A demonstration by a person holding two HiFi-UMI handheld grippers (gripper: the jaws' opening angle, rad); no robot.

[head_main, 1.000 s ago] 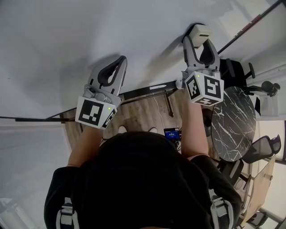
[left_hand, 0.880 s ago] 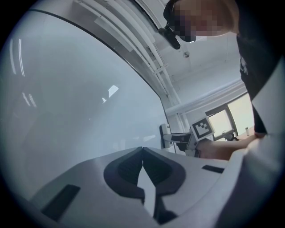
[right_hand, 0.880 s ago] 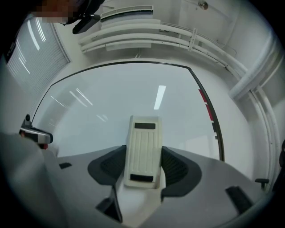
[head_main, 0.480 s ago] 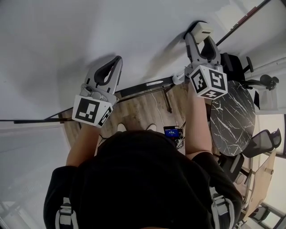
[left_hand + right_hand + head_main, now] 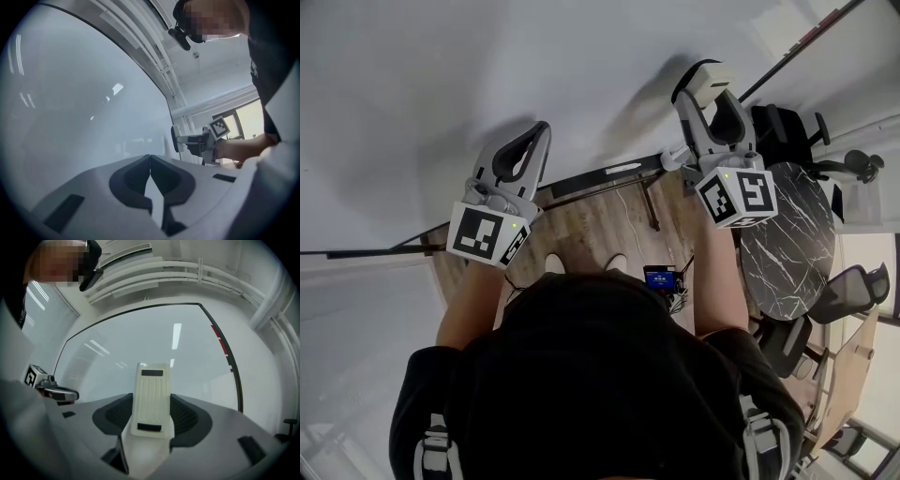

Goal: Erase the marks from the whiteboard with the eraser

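The whiteboard (image 5: 487,75) fills the upper left of the head view, and I see no marks on its white face. My right gripper (image 5: 711,101) is shut on the cream eraser (image 5: 709,77) and holds it against the board near its right edge. In the right gripper view the eraser (image 5: 151,397) stands upright between the jaws with the board (image 5: 154,338) behind it. My left gripper (image 5: 532,139) is shut and empty, its tip close to the board lower down. The left gripper view shows the jaws touching, with the board (image 5: 70,103) at left and the eraser (image 5: 175,138) beyond.
The board's lower rail (image 5: 600,176) runs below the grippers over wooden floor (image 5: 600,225). A round black marble table (image 5: 787,253) and office chairs (image 5: 853,300) stand at right. A small blue-lit screen (image 5: 660,277) lies by my feet. Red marks (image 5: 220,341) sit on the board's right frame.
My right gripper has shifted the eraser a little across the board, first rightwards, then back left and slightly down. The left gripper has barely moved.
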